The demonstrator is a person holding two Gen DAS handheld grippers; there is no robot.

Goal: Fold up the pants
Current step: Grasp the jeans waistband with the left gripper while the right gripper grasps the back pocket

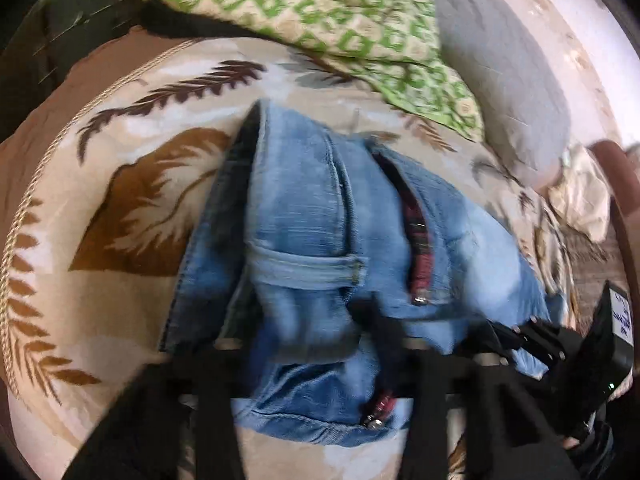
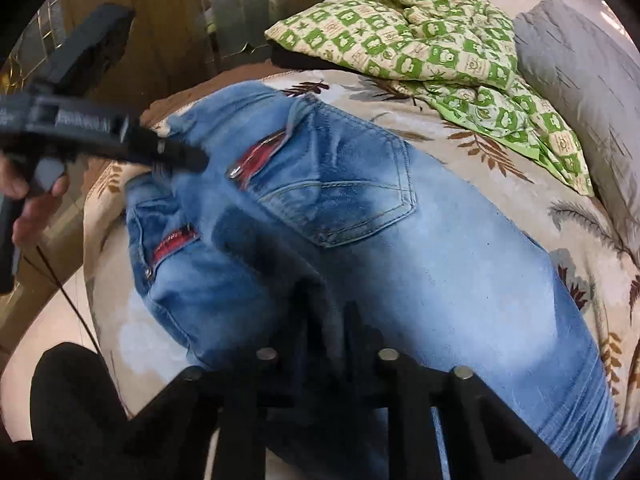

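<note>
Black right gripper (image 2: 320, 312) at lower centre I hold pinching faded blue denim jeans (image 2: 360, 240), left gripper (image 2: 192, 160) at upper left pinching the waistband, to lift both for folding.

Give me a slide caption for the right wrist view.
Both grippers grip jeans at the waist on a leaf-print bed.

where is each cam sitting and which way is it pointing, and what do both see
Left wrist: on the left gripper, angled down at the jeans on the leaf-print blanket; its own fingers and the right gripper show.
Right wrist: on the right gripper, angled down at the jeans' back pocket; the left gripper and a hand show.
Shared: jeans, blanket, green quilt, grey pillow.
</note>
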